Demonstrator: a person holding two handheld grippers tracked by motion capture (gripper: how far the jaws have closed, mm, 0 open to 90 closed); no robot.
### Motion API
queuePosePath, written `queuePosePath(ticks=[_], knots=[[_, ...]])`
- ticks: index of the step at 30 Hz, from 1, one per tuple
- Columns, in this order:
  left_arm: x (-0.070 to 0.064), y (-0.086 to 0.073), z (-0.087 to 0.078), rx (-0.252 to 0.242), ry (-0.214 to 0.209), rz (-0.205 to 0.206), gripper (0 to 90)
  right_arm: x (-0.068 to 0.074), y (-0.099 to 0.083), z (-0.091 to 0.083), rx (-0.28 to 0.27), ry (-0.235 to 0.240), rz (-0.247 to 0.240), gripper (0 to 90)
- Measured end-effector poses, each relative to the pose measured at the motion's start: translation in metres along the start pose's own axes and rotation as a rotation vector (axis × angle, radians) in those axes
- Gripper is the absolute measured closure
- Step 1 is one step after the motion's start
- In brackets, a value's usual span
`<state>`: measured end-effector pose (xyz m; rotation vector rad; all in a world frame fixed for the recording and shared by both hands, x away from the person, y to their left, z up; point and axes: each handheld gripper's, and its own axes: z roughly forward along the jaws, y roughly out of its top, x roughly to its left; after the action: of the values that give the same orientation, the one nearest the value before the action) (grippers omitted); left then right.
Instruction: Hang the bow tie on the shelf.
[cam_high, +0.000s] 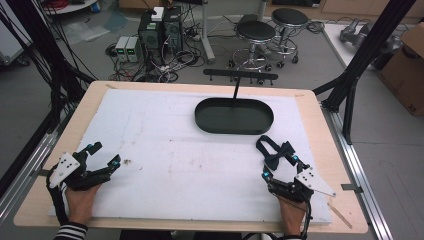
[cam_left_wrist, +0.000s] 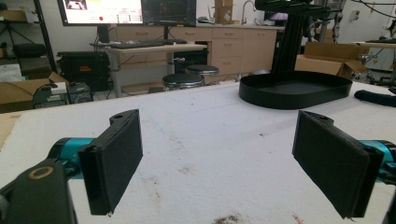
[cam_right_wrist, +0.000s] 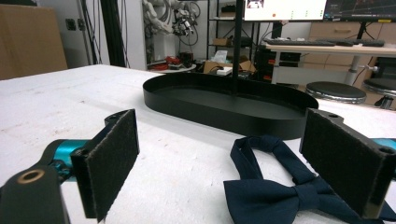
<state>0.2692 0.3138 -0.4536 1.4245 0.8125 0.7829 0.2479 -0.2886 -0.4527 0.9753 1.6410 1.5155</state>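
A dark navy bow tie (cam_high: 274, 156) lies flat on the white mat (cam_high: 190, 165) at the right, its strap looped toward the black oval tray (cam_high: 234, 116). My right gripper (cam_high: 280, 167) rests open on the mat, and the bow (cam_right_wrist: 280, 196) sits just ahead of it, between the two pads but not gripped. From the tray (cam_right_wrist: 224, 107) a thin post rises to a crossbar with pegs (cam_high: 240, 75). My left gripper (cam_high: 105, 153) rests open near the mat's left front with nothing between its pads (cam_left_wrist: 112, 161). The tray (cam_left_wrist: 295, 91) lies far ahead of it on the right.
The mat covers a wooden table (cam_high: 320, 130). A small dark smudge (cam_high: 128, 161) marks the mat beside the left gripper. Black frame struts (cam_high: 362, 55) stand at both table sides. On the floor behind are stools (cam_high: 256, 32), computer cases (cam_high: 160, 30) and a cardboard box (cam_high: 407, 65).
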Motion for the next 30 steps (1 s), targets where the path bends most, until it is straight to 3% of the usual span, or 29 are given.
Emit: queuePosePath(ticks=[14, 30], knots=[[0.0000, 0.0008, 0.0020, 0.022, 0.005, -0.002, 16.4, 0.0009, -0.0006, -0.0018, -0.016, -0.002, 0.002, 10.9], [-0.0004, 0.0004, 0.0009, 0.010, -0.005, 0.005, 16.3, -0.0015, 0.0006, 0.0004, -0.001, 0.004, 0.008, 11.0]])
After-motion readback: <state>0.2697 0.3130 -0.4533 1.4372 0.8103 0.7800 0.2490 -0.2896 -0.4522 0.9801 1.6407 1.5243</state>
